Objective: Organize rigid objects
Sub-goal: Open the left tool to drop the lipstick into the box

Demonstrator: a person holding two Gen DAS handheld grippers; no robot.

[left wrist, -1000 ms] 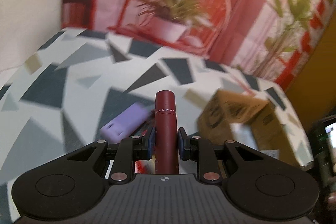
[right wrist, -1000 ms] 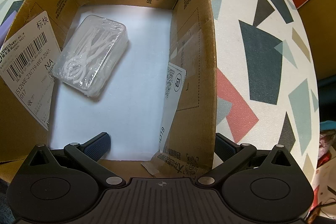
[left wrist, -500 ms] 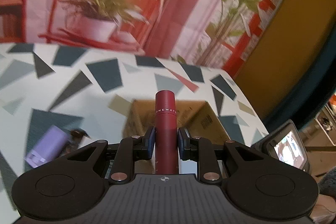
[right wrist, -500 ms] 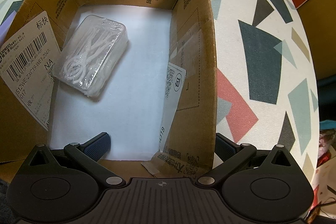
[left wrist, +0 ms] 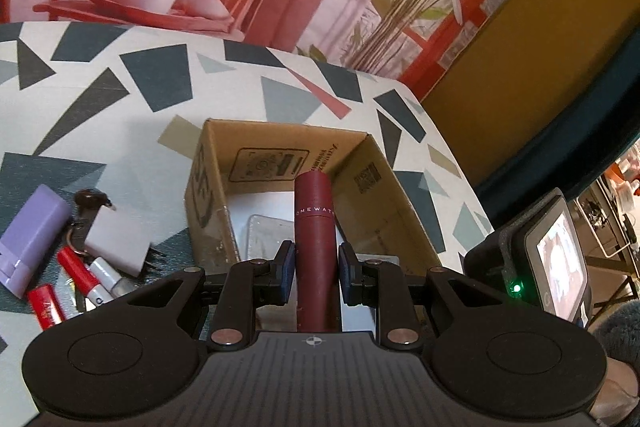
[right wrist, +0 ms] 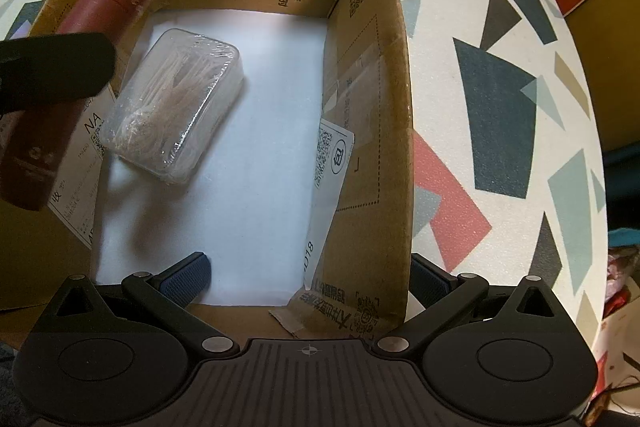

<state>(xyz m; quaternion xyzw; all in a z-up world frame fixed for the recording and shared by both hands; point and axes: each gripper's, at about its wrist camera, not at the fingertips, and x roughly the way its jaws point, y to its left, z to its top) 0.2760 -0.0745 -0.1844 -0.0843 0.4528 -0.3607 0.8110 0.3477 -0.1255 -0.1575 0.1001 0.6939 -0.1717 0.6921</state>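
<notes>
My left gripper [left wrist: 316,267] is shut on a dark red tube [left wrist: 314,211], which sticks out forward over the open cardboard box [left wrist: 208,187]. In the right wrist view the tube [right wrist: 100,7] hangs tilted above the left wall of the box [right wrist: 372,107], with one black finger of the left gripper across it. A clear plastic case [right wrist: 172,107] of white sticks lies on the box's white floor. My right gripper [right wrist: 308,263] points down, open wide. One finger is inside the box and the other outside its right wall, and neither presses on it.
Left of the box lie a purple case [left wrist: 30,239], a white charger plug [left wrist: 116,243], red and white pens [left wrist: 76,271], a small red tube [left wrist: 46,307] and a dark key [left wrist: 90,203]. A device with a lit screen [left wrist: 556,255] stands at the right, past the table's edge.
My left gripper has swung right and dipped toward the box, carrying the red tube over it. The tube now shows in the right wrist view. The right gripper has not moved.
</notes>
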